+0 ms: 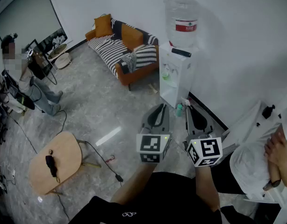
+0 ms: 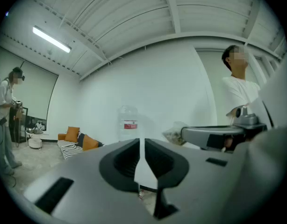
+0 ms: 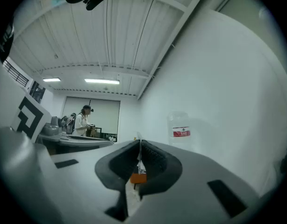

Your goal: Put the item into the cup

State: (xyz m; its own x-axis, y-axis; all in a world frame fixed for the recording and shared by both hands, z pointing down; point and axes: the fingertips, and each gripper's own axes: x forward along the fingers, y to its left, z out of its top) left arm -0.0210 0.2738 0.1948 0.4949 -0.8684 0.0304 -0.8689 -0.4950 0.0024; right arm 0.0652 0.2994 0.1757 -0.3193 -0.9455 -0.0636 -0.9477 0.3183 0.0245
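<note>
My right gripper [image 3: 139, 148] is clamped on a thin flat item [image 3: 138, 177] with an orange patch, pinched right between the jaws. My left gripper [image 2: 139, 143] is pressed together on nothing. Both are held up facing the water dispenser [image 1: 177, 73].

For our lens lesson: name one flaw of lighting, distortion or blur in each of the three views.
Head view: a glare streak on the floor, the wall bowed. Left gripper view: black corners, the strip light blown out. Right gripper view: dark rim, the ceiling curved.

Red bottle label [image 1: 185, 25] print illegible
</note>
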